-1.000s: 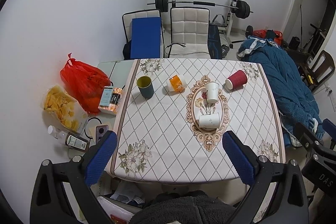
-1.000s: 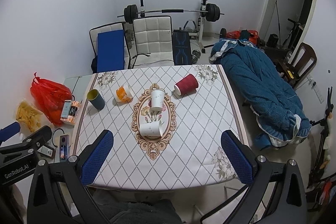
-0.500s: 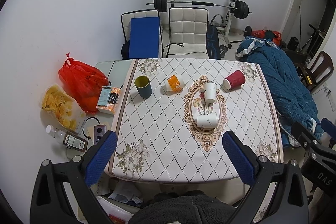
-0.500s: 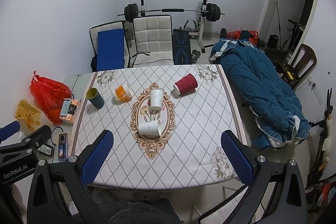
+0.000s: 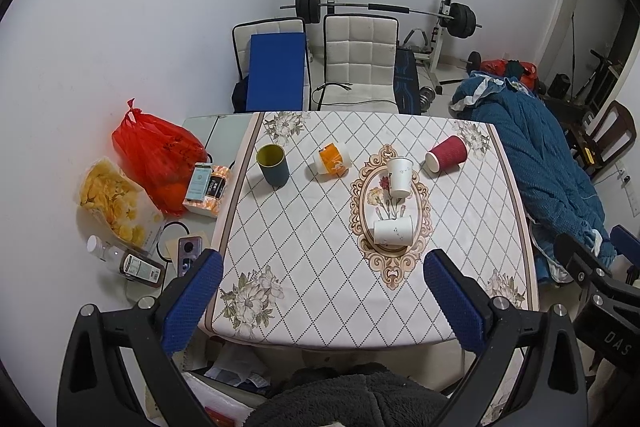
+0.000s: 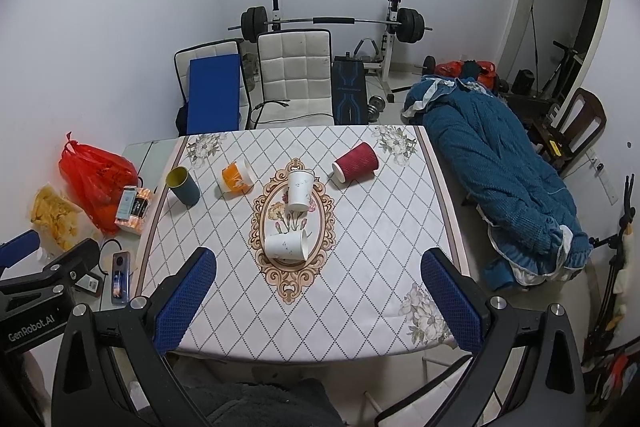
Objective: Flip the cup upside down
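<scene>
Several cups sit on a patterned table (image 5: 312,267). A dark teal cup (image 5: 273,164) stands upright at the left. An orange cup (image 5: 333,159), a red ribbed cup (image 5: 446,154) and a white paper cup (image 5: 393,231) lie on their sides. Another white paper cup (image 5: 400,176) stands upright. The same cups show in the right wrist view: teal (image 6: 183,185), orange (image 6: 237,177), red (image 6: 356,162), lying white (image 6: 286,245), standing white (image 6: 301,189). My left gripper (image 5: 322,269) and right gripper (image 6: 318,269) are open and empty, high above the table's near edge.
A red bag (image 5: 156,155), a snack bag (image 5: 116,207), boxes and bottles lie on the floor left of the table. A blue quilt (image 6: 500,179) lies to the right. White chairs (image 5: 360,59) and a barbell rack stand behind.
Both grippers have risen and drawn back a little, so the table looks slightly smaller and farther. No cup has moved.
</scene>
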Tool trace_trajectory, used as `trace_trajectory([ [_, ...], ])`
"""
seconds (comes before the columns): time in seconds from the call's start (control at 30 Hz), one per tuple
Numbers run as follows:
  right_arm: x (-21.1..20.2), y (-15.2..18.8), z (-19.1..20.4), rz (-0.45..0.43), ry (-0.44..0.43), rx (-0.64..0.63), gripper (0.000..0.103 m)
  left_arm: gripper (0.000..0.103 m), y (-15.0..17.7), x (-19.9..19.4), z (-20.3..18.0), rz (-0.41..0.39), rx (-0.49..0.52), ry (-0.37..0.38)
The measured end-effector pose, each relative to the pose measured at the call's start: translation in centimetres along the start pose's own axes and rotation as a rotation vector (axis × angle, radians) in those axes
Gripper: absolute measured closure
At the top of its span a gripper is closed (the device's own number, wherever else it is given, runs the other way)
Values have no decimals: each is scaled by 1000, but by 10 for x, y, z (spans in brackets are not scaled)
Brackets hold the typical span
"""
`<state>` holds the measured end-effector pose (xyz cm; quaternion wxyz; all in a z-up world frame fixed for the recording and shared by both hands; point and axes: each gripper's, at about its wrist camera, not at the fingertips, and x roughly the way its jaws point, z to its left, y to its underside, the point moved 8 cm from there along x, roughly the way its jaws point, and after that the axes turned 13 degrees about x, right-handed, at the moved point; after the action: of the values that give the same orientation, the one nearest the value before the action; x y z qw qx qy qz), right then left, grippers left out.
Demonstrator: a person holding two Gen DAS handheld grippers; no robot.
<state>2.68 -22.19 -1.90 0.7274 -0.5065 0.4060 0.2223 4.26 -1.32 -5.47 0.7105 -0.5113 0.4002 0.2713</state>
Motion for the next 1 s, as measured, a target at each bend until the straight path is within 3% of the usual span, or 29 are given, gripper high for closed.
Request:
trace_trajectory([
  [0.37, 3, 2, 2, 11, -10, 0, 0, 0, 5, 6, 2, 10, -15, -1],
  [0.57, 25, 14, -7, 50, -5, -2, 0, 0, 11, 37, 6, 27, -41, -33],
  [1.0, 178, 87, -38, 343, 73, -81, 0, 0, 55, 156, -8, 244, -45, -47],
])
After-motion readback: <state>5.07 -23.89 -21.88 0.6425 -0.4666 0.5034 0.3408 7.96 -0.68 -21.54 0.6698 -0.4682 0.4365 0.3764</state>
